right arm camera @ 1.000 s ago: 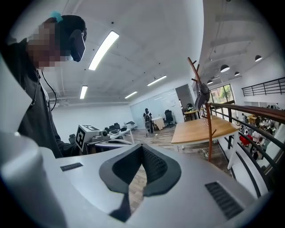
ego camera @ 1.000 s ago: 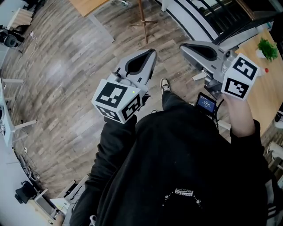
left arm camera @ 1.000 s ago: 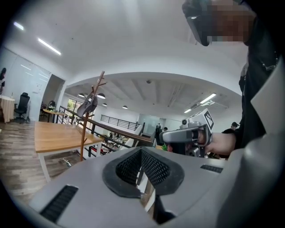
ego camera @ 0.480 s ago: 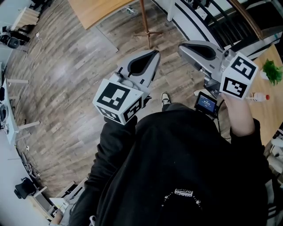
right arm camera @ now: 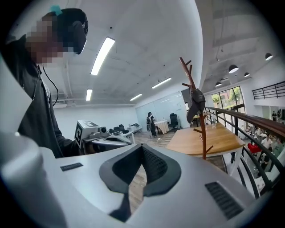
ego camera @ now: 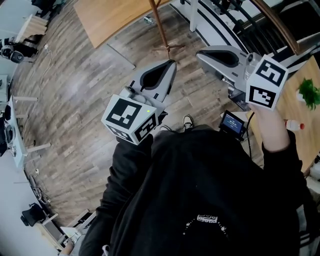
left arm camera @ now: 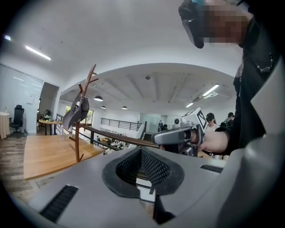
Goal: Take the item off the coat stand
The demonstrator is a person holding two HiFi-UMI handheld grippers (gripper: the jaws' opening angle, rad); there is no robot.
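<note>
Both clenched on nothing: left gripper (ego camera: 171,64) centre of the head view, right gripper (ego camera: 200,54) just right of it. Step in hand looks like the approach, with no contact yet. Slim brown wooden coat stand (ego camera: 160,25) is top centre of the head view on the grey plank floor (ego camera: 75,75), beside a light wooden desk (ego camera: 105,15), well apart from both grippers. Dark grey limp cap-like item (right arm camera: 196,103) hangs on an upper branch, upper right of the right gripper view. Next, my read: close in, open one gripper, raise it to the branch, pinch the fabric, lift it off.
</note>
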